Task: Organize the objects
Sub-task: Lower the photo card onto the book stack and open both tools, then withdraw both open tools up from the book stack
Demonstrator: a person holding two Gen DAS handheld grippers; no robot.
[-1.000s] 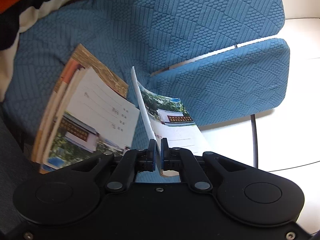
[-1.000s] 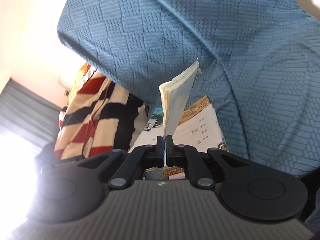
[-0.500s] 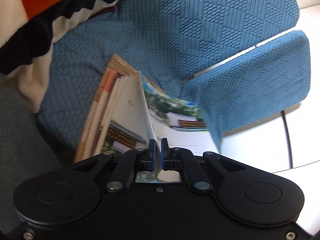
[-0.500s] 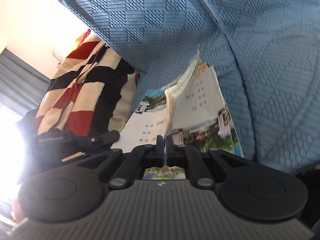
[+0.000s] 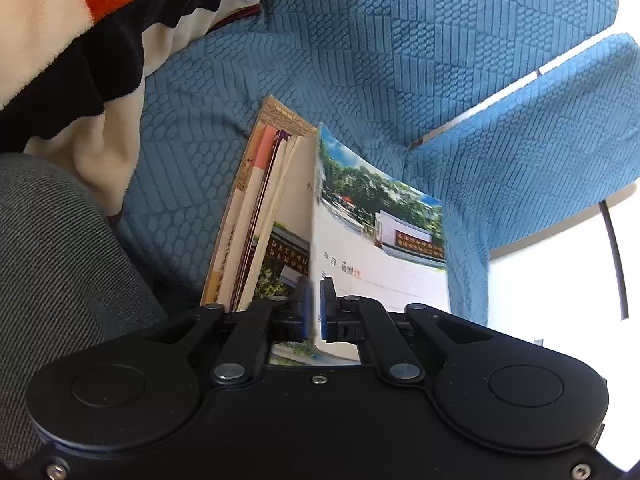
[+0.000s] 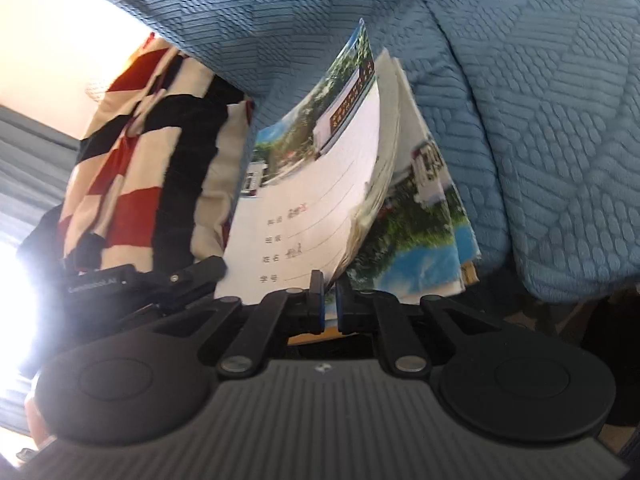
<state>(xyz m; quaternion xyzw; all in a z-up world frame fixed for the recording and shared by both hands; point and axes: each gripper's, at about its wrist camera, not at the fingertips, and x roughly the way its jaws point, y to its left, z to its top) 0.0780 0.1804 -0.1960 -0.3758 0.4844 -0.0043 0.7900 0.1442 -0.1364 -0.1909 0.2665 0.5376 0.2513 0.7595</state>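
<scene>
Thin paper exercise book w/ white cover and a photo of a gate and trees [image 5: 372, 256] sits on top of a small stack of similar paper books and notebooks [image 5: 256, 216], on a blue textured fabric sofa seat [image 5: 360, 60]. Its long axis runs away from the left wrist cam, toward the sofa back; the photo end is the far end, the ruled name lines are the near end. The book is not lying flat: in the left view its left edge stands up as a ridge and the cover slopes down to the right; in the right view [image 6: 320, 200] the cover bows up and leans left, pages fanned below it.

Black two-finger left gripper [image 5: 316, 310]: jaws opening, small gap, near edge of the book's cover betw the blue pads. Cannot tell for sure if the pads are touching it; looks loose.

Black two-finger right gripper [image 6: 329, 304]: jaws opening too, narrow gap, lower corner of the book's pages just at/above the gap, pads not visibly pressing.

Stack below: spines and edges in tan, pink and dark red fan out to the left of the top book, same long axis.

Cream, black and orange-red striped fleece blanket [image 5: 80, 40] lies on the seat left of the stack, apart from it. Grey denim-like fabric [image 5: 52, 272] at lower left. Thin dark cable [image 5: 614, 248] on the bright white surface at right. No containers in view.
</scene>
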